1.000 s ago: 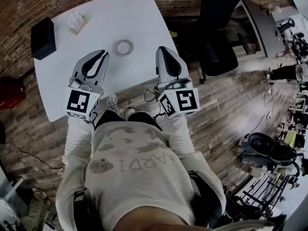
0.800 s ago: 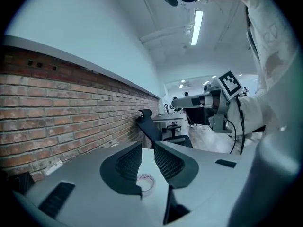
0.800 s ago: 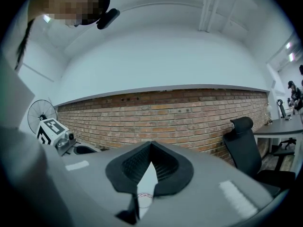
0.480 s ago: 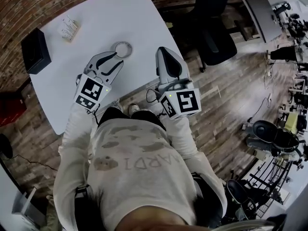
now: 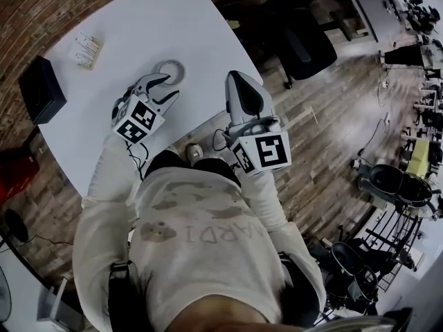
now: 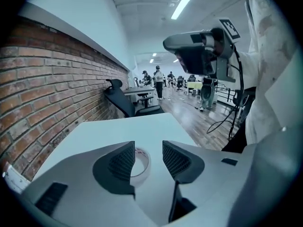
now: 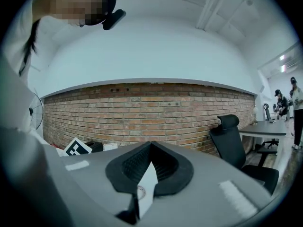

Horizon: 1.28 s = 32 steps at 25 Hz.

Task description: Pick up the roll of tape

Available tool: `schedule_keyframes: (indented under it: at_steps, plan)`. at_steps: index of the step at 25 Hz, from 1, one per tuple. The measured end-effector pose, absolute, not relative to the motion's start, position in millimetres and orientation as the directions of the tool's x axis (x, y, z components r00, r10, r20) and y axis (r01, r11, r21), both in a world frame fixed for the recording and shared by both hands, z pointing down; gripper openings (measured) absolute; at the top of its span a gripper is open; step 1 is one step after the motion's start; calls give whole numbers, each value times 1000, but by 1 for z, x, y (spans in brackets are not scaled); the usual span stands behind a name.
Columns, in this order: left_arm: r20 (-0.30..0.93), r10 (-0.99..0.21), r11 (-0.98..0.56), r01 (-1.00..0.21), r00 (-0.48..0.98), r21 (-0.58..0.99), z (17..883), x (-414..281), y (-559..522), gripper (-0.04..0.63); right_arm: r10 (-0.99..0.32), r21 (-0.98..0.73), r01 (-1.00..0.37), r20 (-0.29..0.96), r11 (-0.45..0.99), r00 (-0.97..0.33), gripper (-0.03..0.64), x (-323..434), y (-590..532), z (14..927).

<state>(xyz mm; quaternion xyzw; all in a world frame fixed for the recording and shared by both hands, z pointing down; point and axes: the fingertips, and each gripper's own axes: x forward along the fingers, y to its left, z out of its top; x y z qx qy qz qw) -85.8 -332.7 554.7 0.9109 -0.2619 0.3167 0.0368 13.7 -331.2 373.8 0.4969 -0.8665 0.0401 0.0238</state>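
The roll of clear tape [image 5: 172,70] lies flat on the white table [image 5: 138,19], near the table's middle and a little toward its near edge. In the left gripper view the roll of clear tape [image 6: 141,162] shows through the gap between the two grey jaws, partly hidden behind the left-hand one, and I see neither ribbed pad pressing on it. My left gripper [image 5: 166,85] points down and away from me at the roll, its tips just on the near side of it, and its jaws are opening, released, with the tape in line between them. The left gripper [image 6: 148,145] carries a cube with square black-and-white markers [image 5: 138,120] at its near end. To the right, my right gripper [image 5: 235,75] hangs over the table's near right edge, well apart from the tape. In its own view the right gripper [image 7: 150,145] has its jaws clenched together at the tips, with nothing gripped; only a sliver of white table shows through the slot below them. At the far left of the table sit a black rectangular box [image 5: 41,88] and a small pale packet [image 5: 86,49]. Beyond the table's right corner stands a black office chair [image 5: 304,40] on the wooden plank floor [image 5: 332,130]. A red brick wall [image 7: 142,108] runs behind the table.
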Motion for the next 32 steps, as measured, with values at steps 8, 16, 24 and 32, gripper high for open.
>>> schedule_keyframes:
  at_steps: [8, 16, 24, 32]
  plan:
    - [692, -352, -908, -408, 630, -90, 592, -76, -338, 186, -886, -42, -891, 98, 451, -453, 11, 30, -329, 375]
    - [774, -270, -938, -337, 573, -77, 628, -74, -342, 186, -901, -31, -908, 118, 417, -418, 11, 38, -331, 380]
    - [820, -212, -948, -316, 532, -41, 651, -76, -344, 186, -907, -32, -917, 138, 398, -399, 11, 43, -334, 385]
    - [819, -209, -951, -304, 534, -44, 653, -77, -346, 146, -903, -33, -914, 144, 405, -406, 11, 38, -337, 391]
